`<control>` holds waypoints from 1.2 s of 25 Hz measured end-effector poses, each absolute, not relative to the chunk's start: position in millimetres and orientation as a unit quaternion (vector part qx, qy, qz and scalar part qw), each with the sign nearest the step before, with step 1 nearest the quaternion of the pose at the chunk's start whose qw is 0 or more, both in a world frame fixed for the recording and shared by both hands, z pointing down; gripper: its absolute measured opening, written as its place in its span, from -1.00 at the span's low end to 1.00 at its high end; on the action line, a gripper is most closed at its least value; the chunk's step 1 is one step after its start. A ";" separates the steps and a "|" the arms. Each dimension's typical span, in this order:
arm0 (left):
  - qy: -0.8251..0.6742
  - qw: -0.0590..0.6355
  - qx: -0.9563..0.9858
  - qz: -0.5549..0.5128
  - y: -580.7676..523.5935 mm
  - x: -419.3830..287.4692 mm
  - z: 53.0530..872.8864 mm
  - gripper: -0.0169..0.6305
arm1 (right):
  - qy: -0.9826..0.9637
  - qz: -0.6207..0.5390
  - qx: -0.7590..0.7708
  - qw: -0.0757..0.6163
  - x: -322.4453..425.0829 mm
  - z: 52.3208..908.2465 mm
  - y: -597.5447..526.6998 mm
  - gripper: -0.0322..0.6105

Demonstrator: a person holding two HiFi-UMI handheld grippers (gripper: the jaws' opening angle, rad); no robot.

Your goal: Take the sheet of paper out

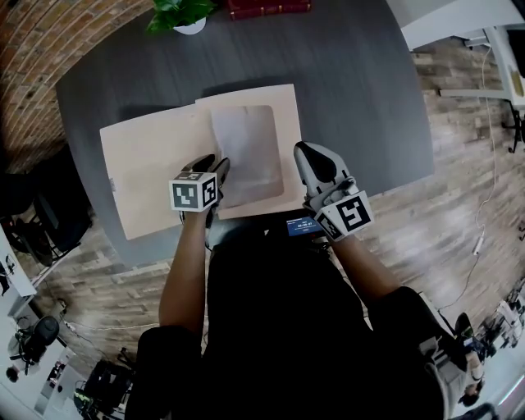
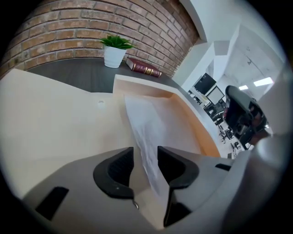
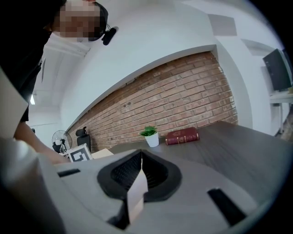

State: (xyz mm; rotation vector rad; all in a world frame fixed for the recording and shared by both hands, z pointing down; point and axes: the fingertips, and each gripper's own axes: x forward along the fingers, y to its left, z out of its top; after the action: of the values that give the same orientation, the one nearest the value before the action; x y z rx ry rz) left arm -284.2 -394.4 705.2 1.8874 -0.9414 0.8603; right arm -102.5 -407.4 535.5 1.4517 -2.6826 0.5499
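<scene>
A tan folder lies open on the dark table. A pale grey sheet of paper rests on its right half. My left gripper sits at the sheet's near left corner. In the left gripper view the jaws stand a little apart, and the sheet runs into the gap between them without being pinched. My right gripper is at the folder's right edge. In the right gripper view it is shut on a tan strip of the folder.
A potted plant and a dark red book stand at the table's far edge. The left gripper view shows the plant and book beyond the folder. A white desk is at the top right, over wooden floor.
</scene>
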 end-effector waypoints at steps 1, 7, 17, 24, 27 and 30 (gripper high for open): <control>-0.376 0.416 0.751 0.350 -394.6 -284.4 707.7 -0.47 | -0.865 0.178 0.469 0.022 -102.2 536.3 -408.0 -0.88; -0.399 0.381 0.740 0.385 -398.4 -295.4 715.9 -0.82 | -0.865 0.182 0.467 0.028 -105.1 544.0 -406.4 -0.88; -0.419 0.406 0.735 0.347 -399.1 -306.9 702.6 -0.96 | -0.872 0.173 0.456 0.025 -111.9 537.9 -409.8 -0.88; -0.433 0.408 0.734 0.328 -399.0 -338.9 670.3 -0.96 | -0.878 0.170 0.447 0.022 -121.8 533.8 -408.1 -0.88; -0.448 0.402 0.731 0.321 -399.0 -356.7 656.0 -0.96 | -0.882 0.167 0.439 0.018 -129.8 529.0 -406.3 -0.88; -0.464 0.398 0.727 0.312 -398.4 -376.9 643.6 -0.96 | -0.886 0.165 0.432 0.010 -138.5 522.6 -403.4 -0.88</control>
State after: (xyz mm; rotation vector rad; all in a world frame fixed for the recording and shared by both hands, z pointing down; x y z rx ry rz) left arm -376.9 -398.4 643.6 1.8410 -1.1760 0.7904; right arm -138.5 -403.4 522.6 1.3495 -2.7665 0.5160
